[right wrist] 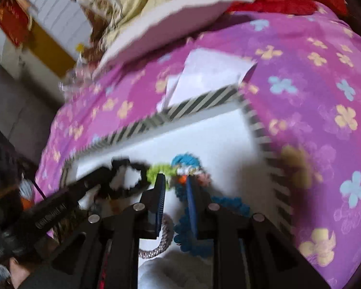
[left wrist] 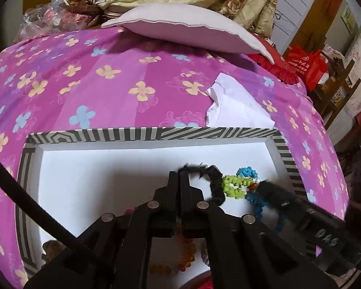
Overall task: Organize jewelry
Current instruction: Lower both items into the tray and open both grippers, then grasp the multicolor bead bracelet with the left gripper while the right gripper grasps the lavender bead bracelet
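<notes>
A white box with a black-and-white striped rim [left wrist: 156, 132] [right wrist: 199, 101] lies on a pink flowered bedspread. Over its floor my left gripper [left wrist: 179, 175] [right wrist: 110, 168] is shut, pinching one end of a black fabric hair band [left wrist: 214, 183] [right wrist: 132, 180] whose loop trails to the right. Joined to it is a crocheted band of green, blue and orange [left wrist: 235, 185] [right wrist: 180, 187]. My right gripper [right wrist: 175, 183] [left wrist: 267, 187] has narrow jaws with that band filling the gap between them; the picture is blurred.
An orange bead bracelet [left wrist: 180, 260] and a grey braided chain [right wrist: 161, 243] lie in the near part of the box. White paper [left wrist: 235, 106] [right wrist: 209, 72] lies behind the box. A pale pillow [left wrist: 185, 29] lies further back. A blurred brown thing [right wrist: 296, 166] sits right of the rim.
</notes>
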Demonstrator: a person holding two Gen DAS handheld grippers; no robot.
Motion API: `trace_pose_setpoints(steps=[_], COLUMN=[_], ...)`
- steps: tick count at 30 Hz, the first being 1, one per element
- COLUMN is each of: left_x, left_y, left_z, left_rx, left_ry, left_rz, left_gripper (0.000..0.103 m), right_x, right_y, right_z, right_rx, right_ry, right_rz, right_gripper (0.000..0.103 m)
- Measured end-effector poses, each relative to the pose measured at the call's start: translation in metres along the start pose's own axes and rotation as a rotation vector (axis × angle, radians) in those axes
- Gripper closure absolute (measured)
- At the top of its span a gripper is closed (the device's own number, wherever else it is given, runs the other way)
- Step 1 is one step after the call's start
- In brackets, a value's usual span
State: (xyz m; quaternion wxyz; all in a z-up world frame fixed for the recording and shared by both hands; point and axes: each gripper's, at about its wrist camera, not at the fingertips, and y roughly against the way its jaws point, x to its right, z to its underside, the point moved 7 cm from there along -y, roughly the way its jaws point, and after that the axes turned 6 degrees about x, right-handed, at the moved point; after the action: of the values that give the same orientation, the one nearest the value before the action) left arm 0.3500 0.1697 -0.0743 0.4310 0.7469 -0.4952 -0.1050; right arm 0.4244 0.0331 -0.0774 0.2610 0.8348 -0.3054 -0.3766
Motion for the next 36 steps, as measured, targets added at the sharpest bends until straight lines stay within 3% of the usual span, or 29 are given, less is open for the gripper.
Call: trace_pose_setpoints(steps=[3, 5, 12, 16, 19, 21, 22, 23, 25, 29, 34, 36], left_x=[-0.005, -0.009, -0.013, -0.014, -0.014, -0.016, -0.019, -0.023, -0.033, -0.053, -0.083, -0.093], left_y=[-0.005, -0.006, 0.008, 0.042, 0.078, 0.101, 0.116, 0.129, 0.150, 0.179, 0.199, 0.199], left_z=[0.000, 0.001, -0.001, -0.012, -0.015, -0.013, -0.010, -0.005, 0.008, 0.049, 0.114, 0.134], left_rx=[-0.015, -0.020, -0.011, 0.046, 0.105, 0.141, 0.160, 0.171, 0.162, 0.118, 0.103, 0.088], left_ry=[0.028, 0.044, 0.073, 0.074, 0.019, -0.024, -0.047, -0.064, -0.072, -0.071, -0.158, -0.139], left_rz=[0.001, 0.007, 0.038, 0.038, 0.033, 0.015, 0.010, 0.002, 0.008, 0.050, -0.031, -0.028], left_gripper=[0.101, 0.090, 0.088, 0.088, 0.088, 0.086, 0.085, 0.084, 0.081, 0.080, 0.080, 0.080], right_x=[0.000, 0.000, -0.013, -0.032, -0.052, -0.066, -0.071, -0.075, -0.077, -0.077, -0.076, -0.075], right_y=[0.000, -0.001, 0.011, 0.040, 0.069, 0.090, 0.101, 0.110, 0.127, 0.148, 0.156, 0.161], right_z=[0.003, 0.008, 0.008, 0.010, 0.023, 0.039, 0.048, 0.057, 0.073, 0.118, 0.176, 0.193], right_rx=[-0.005, -0.018, -0.006, 0.063, 0.124, 0.158, 0.175, 0.188, 0.207, 0.160, 0.055, 0.031], right_ry=[-0.002, 0.007, 0.036, 0.093, 0.178, 0.250, 0.277, 0.302, 0.324, 0.339, 0.436, 0.470], right_rz=[-0.024, -0.021, -0.036, -0.050, -0.063, -0.070, -0.074, -0.083, -0.086, -0.098, -0.047, -0.034], right_gripper=[0.080, 0.079, 0.079, 0.079, 0.079, 0.074, 0.064, 0.050, 0.033, 0.033, 0.033, 0.033])
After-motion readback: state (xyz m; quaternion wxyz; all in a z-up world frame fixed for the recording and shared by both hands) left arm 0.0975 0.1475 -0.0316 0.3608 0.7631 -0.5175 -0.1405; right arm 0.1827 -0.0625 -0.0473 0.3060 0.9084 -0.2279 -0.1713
